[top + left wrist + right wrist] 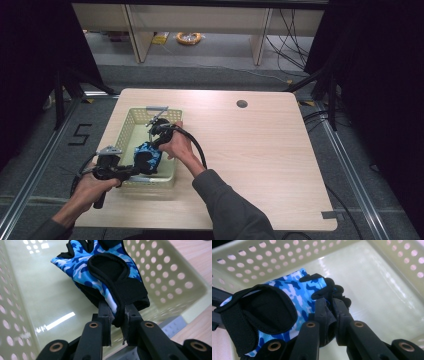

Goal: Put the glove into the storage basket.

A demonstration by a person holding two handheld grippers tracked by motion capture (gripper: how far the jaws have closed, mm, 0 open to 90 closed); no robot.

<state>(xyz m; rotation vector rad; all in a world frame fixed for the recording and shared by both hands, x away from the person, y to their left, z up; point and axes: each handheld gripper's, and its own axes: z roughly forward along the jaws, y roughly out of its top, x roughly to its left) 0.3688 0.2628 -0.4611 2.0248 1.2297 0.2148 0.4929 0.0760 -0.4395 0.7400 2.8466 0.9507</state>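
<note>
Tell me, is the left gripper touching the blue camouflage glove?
Touching. In the left gripper view, the left gripper has both jaws pressed on the black cuff edge of the glove, with the fabric pinched between them, above the basket.

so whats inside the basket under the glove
The basket shows only a bare shiny floor beneath the glove, which both grippers, left and right, hold. The patch directly behind the glove is hidden.

Black tool (brass-ringed pivots), grey sleeve
</note>
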